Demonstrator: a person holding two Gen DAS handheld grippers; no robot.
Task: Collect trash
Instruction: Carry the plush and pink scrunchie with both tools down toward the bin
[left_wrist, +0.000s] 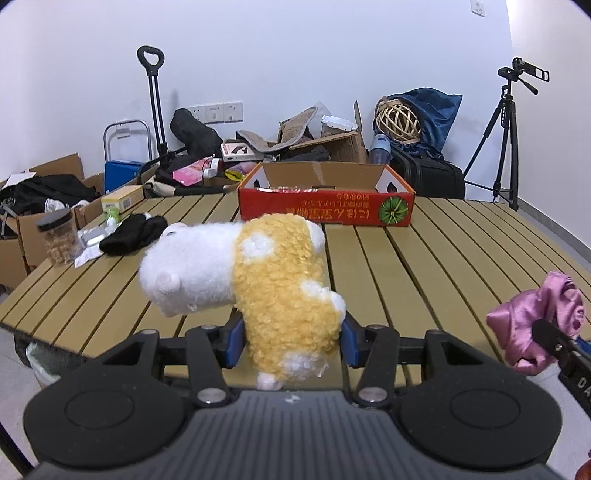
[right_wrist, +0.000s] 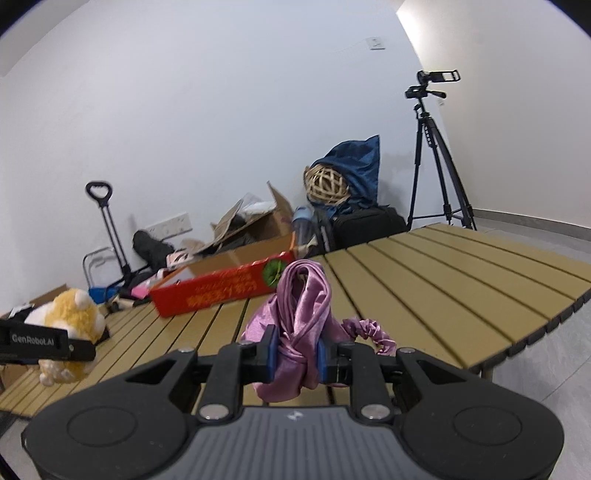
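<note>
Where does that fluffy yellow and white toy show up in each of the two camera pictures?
Left wrist view: the plush toy fills the centre, clamped in the left gripper.
Right wrist view: the same plush toy sits at the far left edge, partly behind a black gripper finger.
Shared landmark: the red cardboard box on the slatted table.

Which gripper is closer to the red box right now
Left, though not by much. The left gripper, shut on the plush toy, sits straight in front of the red box. The right gripper, holding pink cloth, is off to the box's right side.
</note>
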